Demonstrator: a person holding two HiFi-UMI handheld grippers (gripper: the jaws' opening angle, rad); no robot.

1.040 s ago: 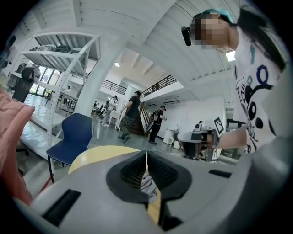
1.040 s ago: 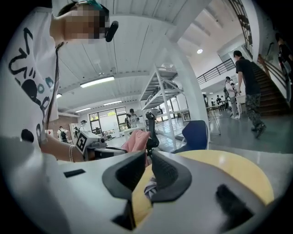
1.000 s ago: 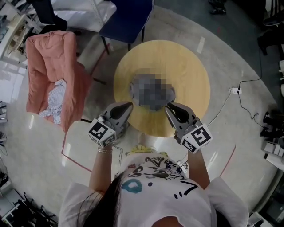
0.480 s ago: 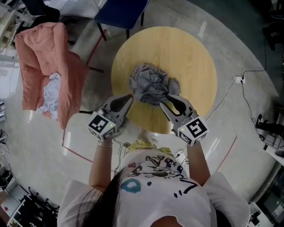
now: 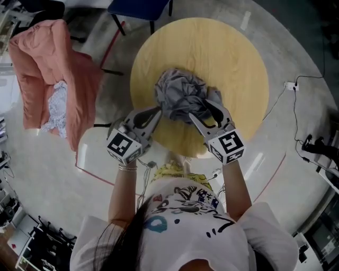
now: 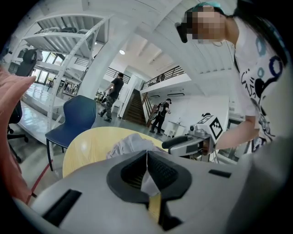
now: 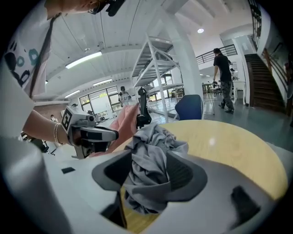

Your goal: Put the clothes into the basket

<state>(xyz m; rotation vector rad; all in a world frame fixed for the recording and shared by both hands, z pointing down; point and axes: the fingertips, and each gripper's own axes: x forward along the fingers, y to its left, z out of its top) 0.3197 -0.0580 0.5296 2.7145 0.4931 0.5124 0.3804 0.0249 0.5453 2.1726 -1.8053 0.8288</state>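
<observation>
A crumpled grey garment (image 5: 180, 98) lies on the round wooden table (image 5: 222, 58), near its front edge. My left gripper (image 5: 157, 111) is at the garment's left side, its jaws met at the tips with a sliver of grey cloth (image 6: 147, 180) pinched between them. My right gripper (image 5: 204, 110) is at the garment's right side. Its jaws are opening, and a fold of the garment (image 7: 151, 155) hangs loose between the wide-apart pads. The pink fabric basket (image 5: 37, 69) stands on the floor to the left, with a white patterned cloth (image 5: 55, 106) inside.
A blue chair (image 5: 137, 8) stands behind the table. A cable with a plug (image 5: 290, 86) runs over the floor on the right. Red tape lines (image 5: 106, 50) mark the floor between table and basket. People walk far off in the hall.
Both grippers have come down and forward with the grey garment, which now rests on the table. The right jaws, shut before, have spread wide.
</observation>
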